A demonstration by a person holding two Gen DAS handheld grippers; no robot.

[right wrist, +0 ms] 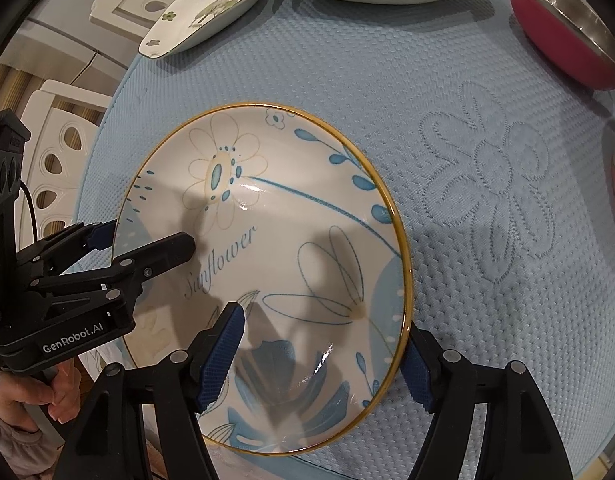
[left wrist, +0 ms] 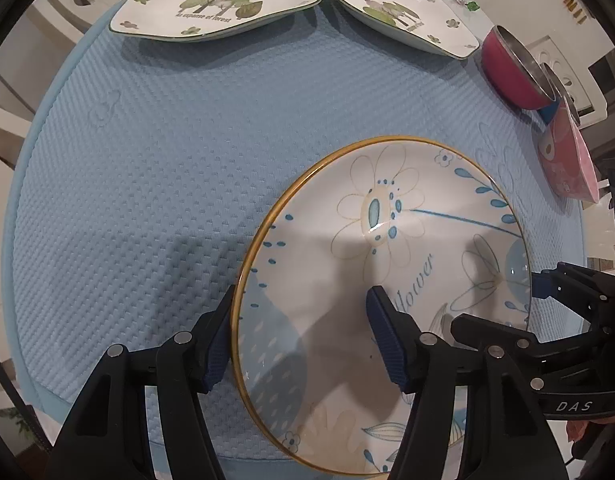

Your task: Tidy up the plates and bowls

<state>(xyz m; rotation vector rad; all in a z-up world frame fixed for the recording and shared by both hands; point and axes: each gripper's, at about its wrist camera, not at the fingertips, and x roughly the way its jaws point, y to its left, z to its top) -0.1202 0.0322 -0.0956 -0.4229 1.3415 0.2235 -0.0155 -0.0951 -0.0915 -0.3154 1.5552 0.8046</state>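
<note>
A round sunflower plate [left wrist: 347,248] with a yellow rim lies flat on the blue mat [left wrist: 159,140]. My left gripper [left wrist: 301,342] stands open astride the plate's left rim: one finger is outside the rim and the other hangs over the plate's inside. In the right wrist view the same plate [right wrist: 275,216] fills the middle. My right gripper [right wrist: 320,360] is open across the plate's right rim, with one pad over the inside and one outside. Each gripper also shows in the other's view: the right gripper [left wrist: 503,302] and the left gripper [right wrist: 143,240].
Two square forest-pattern plates [left wrist: 215,0] [left wrist: 395,4] sit at the mat's far edge. A red bowl [left wrist: 507,72] with a metal inside and a pink bowl [left wrist: 567,160] stand at the right. A white perforated rack [right wrist: 55,168] lies off the mat. A hand [right wrist: 27,396] holds the left gripper.
</note>
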